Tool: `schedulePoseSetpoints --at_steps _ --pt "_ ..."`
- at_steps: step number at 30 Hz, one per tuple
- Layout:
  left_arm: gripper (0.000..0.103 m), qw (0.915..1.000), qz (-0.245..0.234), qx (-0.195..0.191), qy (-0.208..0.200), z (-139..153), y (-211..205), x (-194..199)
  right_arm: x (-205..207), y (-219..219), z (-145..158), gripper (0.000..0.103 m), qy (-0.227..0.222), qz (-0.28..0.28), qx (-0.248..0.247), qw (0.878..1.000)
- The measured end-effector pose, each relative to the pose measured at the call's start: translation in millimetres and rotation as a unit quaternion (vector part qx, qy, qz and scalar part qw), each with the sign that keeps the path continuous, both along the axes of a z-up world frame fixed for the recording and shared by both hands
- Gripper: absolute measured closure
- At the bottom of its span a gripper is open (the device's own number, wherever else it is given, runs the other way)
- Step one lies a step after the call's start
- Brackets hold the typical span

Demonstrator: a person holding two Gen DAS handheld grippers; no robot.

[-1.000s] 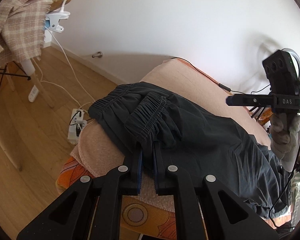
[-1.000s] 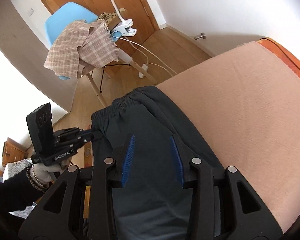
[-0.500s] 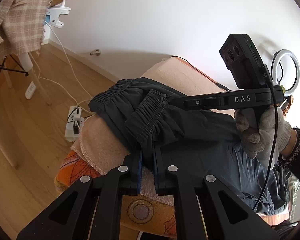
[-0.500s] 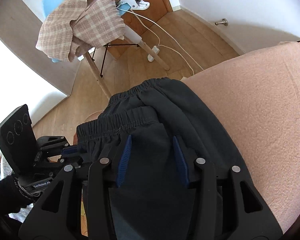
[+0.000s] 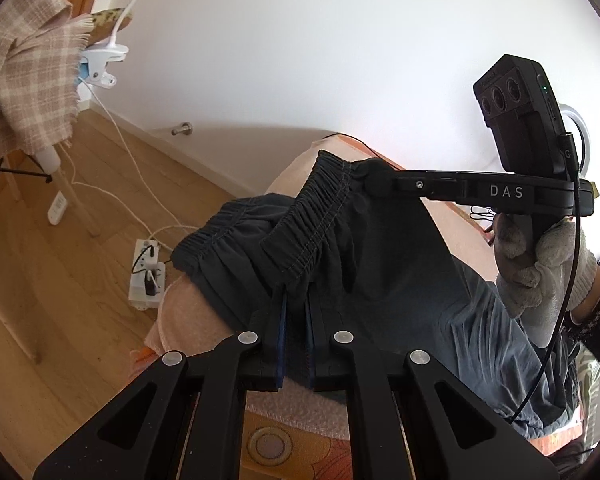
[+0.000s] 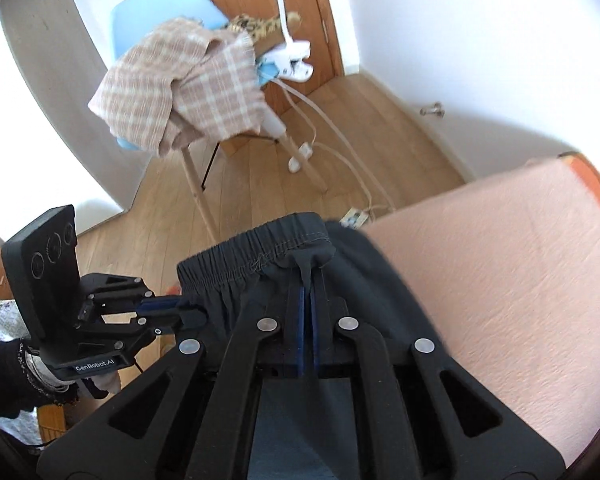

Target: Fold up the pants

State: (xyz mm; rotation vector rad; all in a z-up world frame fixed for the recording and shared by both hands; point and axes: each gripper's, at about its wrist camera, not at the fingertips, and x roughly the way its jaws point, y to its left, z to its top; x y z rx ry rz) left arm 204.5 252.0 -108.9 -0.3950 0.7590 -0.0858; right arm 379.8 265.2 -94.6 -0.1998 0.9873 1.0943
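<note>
Dark grey pants (image 5: 380, 280) with an elastic waistband (image 5: 316, 216) lie on a bed under a peach blanket (image 6: 500, 280). My left gripper (image 5: 295, 312) is shut on the near end of the waistband. My right gripper (image 6: 308, 280) is shut on the far end of the waistband (image 6: 284, 240) and holds it lifted. In the left wrist view the right gripper (image 5: 380, 180) pinches the raised waistband corner. In the right wrist view the left gripper (image 6: 180, 308) grips the waistband's left end. The top waist layer is stretched between the two grippers.
A blue chair (image 6: 160, 12) draped with a checked cloth (image 6: 180, 84) stands on the wooden floor (image 5: 40, 280), with a white clip lamp (image 6: 292, 60) and cables. A power strip (image 5: 146, 276) lies by the bed corner. An orange patterned sheet (image 5: 268, 448) shows under the blanket.
My right gripper came to the waistband, closed on its far end and lifted it. My left gripper stayed shut on the near end and rose with it.
</note>
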Motion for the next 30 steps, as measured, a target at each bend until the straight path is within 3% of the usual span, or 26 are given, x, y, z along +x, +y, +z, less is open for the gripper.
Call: schedulePoseSetpoints --at_steps 6,16,22,25,30 --pt "0.097 0.9998 0.016 0.007 -0.001 1.1 15.7 17.0 18.1 27.8 4.8 0.1 -0.019 -0.007 -0.01 1.0" --pt "0.097 0.9989 0.033 0.002 0.035 -18.1 28.4 15.4 19.7 64.8 -43.1 0.1 -0.008 0.005 -0.052 0.999" --pt "0.096 0.9981 0.04 0.005 0.046 -20.6 29.1 14.3 22.9 61.1 -49.2 0.1 0.011 -0.016 -0.049 0.999" --pt "0.088 0.9973 0.05 0.015 0.052 -18.5 30.5 12.3 24.9 48.3 -39.4 0.088 0.027 -0.039 -0.031 0.998" --pt "0.086 0.996 0.071 0.018 0.051 -7.3 36.9 3.0 17.2 10.6 -5.6 0.056 0.011 -0.079 0.003 0.997"
